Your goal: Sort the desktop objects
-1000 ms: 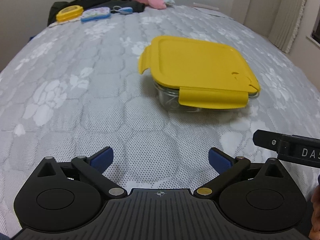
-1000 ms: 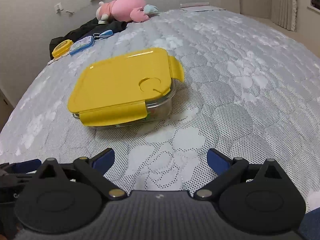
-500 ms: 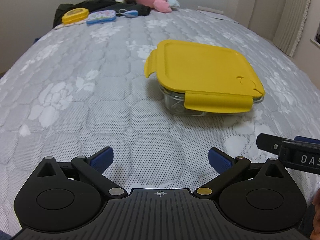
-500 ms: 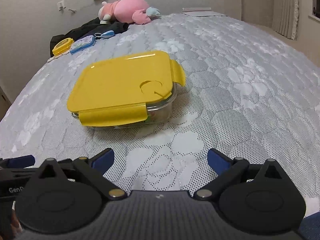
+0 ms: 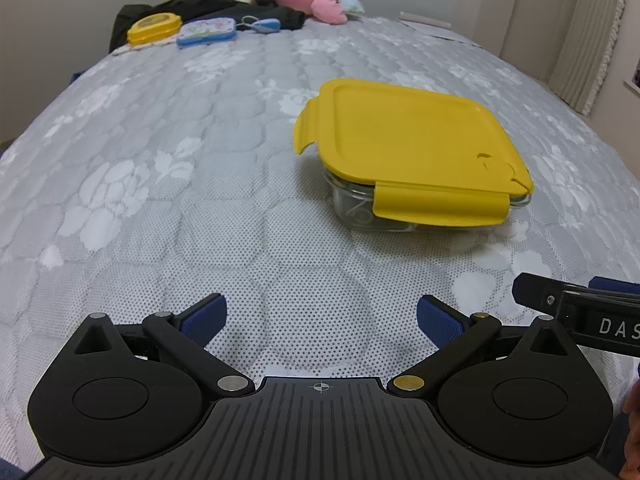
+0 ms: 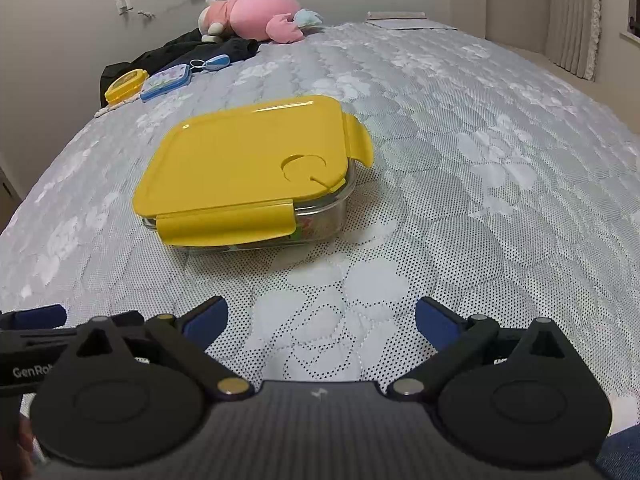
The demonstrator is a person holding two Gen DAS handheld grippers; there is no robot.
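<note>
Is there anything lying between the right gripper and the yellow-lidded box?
Nothing visible. Between the open right gripper and the box there is only bare bedcover.

Left gripper (image 5: 321, 318): matte black body, ribbed plate in the middle with a small white crosshair mark.
Left gripper fingers (image 5: 204, 314): blue pads on black link arms.
Left gripper pivots: one silver pin, one brass pin; round black discs on both sides.
Right gripper (image 6: 320, 318): black body, smooth dark plate with a small white mark.
Right gripper fingers (image 6: 434, 320): blue pads, black links, silver and brass pins.
Markings: white letters "DAS" and "GenRob" on the side bars.
</note>
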